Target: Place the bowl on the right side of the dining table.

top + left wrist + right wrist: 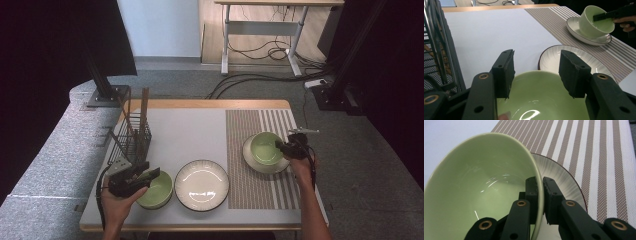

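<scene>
The right gripper (540, 185) pinches the tilted bowl's (481, 185) rim; the left gripper (535, 72), spread, probably hovers over the nearer bowl (541, 97).

Pale green bowls (266, 148), white dark-rimmed ribbed plates (201, 184), brown-and-white striped placemat (250, 185), black wire rack (129, 140)

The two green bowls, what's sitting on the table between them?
Between the left green bowl and the right green bowl, a white ribbed plate sits, then striped placemat. The high view shows it.
</scene>
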A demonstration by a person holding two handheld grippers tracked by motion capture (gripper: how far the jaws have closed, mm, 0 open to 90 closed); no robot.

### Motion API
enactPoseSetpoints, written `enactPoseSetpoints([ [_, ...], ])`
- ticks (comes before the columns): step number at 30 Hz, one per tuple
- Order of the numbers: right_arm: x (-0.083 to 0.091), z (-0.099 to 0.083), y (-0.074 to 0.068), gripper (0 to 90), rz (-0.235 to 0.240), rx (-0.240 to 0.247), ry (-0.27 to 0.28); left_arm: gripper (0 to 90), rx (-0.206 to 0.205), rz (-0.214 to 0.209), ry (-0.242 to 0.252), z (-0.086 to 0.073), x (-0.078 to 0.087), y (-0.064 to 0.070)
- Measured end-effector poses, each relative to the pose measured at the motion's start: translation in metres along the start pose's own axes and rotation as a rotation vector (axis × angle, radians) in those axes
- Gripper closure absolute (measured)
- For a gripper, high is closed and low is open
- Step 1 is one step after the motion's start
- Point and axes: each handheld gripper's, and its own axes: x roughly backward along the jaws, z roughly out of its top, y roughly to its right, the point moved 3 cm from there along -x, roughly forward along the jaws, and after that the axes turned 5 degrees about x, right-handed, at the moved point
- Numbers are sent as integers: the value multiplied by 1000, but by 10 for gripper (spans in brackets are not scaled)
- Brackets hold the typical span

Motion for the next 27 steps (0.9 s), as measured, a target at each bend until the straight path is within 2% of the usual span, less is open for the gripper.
enactPoseSetpoints([
  [15,-2,-4,4,835,3,-15,-3,463,-1,-4,-4,-1,-2,1],
  [27,-8,-3,6,835,20,-30,-26,460,-2,-7,-1,0,-1,1],
])
